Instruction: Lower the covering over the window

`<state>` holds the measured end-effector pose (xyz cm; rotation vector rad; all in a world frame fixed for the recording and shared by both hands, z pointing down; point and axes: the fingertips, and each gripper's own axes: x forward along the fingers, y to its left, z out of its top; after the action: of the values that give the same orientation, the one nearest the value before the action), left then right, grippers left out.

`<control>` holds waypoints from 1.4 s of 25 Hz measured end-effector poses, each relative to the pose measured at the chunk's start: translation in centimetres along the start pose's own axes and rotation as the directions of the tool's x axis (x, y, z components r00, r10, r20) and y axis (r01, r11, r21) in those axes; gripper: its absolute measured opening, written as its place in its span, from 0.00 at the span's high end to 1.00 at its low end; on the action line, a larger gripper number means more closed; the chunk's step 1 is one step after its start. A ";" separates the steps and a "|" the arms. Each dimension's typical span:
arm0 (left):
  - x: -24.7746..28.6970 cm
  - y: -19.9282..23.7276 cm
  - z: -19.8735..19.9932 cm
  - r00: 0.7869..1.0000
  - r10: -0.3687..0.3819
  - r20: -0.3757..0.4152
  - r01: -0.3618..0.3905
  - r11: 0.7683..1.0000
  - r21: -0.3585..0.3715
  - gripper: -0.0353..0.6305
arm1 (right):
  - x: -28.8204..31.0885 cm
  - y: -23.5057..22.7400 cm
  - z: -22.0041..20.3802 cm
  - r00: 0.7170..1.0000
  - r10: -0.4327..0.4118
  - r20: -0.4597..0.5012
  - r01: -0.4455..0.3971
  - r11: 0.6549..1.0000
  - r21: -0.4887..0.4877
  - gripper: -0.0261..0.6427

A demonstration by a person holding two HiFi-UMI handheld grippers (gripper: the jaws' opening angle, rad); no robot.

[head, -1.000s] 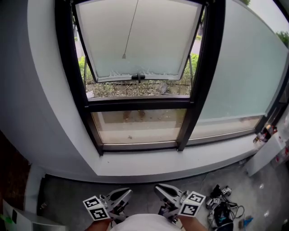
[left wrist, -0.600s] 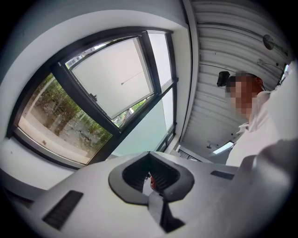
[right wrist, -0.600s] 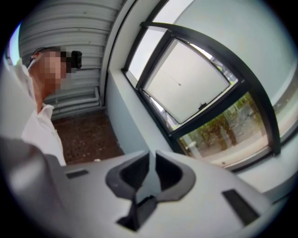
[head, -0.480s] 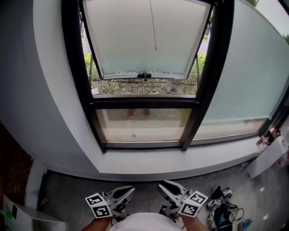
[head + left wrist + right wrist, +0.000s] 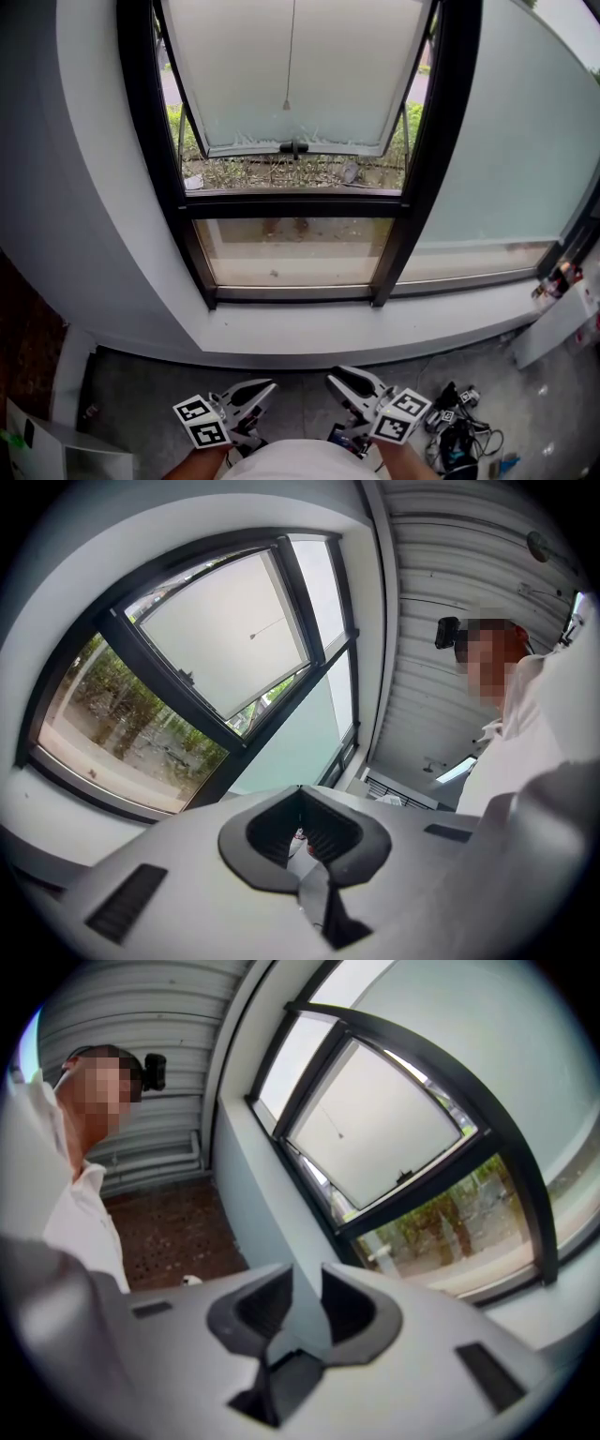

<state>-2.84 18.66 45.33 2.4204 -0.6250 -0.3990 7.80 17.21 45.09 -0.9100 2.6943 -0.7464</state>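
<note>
The window [image 5: 292, 159] has a black frame and a frosted sash tilted open outward. A thin pull cord [image 5: 290, 56] hangs in front of the sash, ending in a small weight [image 5: 287, 105]. It also shows in the left gripper view as the cord [image 5: 267, 627] and in the right gripper view as the cord [image 5: 330, 1121]. Both grippers are low by my body, far below the cord. My left gripper [image 5: 266, 386] [image 5: 302, 829] is shut and holds nothing. The jaws of my right gripper [image 5: 335, 380] [image 5: 307, 1305] have just been opening; a narrow gap shows, with nothing in it.
A wide white sill [image 5: 375, 333] runs under the window, and a large frosted fixed pane [image 5: 506, 150] stands to the right. On the floor lie cables and gear [image 5: 459, 436]. A white box [image 5: 553, 328] stands at the right, a white cabinet [image 5: 56, 455] at the bottom left.
The weight at the cord's end has swung right and then back towards the left across the sash. Both grippers have stayed low at the picture's bottom edge.
</note>
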 end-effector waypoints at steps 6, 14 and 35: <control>1.4 -0.3 -0.8 1.000 0.027 0.015 -0.027 1.000 0.008 0.91 | -0.9 -1.1 0.1 0.999 0.025 -0.042 -0.025 1.000 0.001 0.83; 3.1 -0.6 -1.8 0.997 0.065 0.043 -0.066 0.998 0.016 0.91 | -1.9 -2.6 0.3 0.994 0.069 -0.090 -0.070 0.998 -0.007 0.83; 4.6 3.7 1.1 0.988 0.127 0.084 -0.132 0.990 0.052 0.91 | 2.0 -6.3 1.9 0.987 0.106 -0.122 -0.108 0.994 -0.010 0.83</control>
<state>-0.70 13.07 46.16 2.4112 -0.8348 -0.4309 10.04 10.91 46.67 -0.7381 2.8328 -0.7819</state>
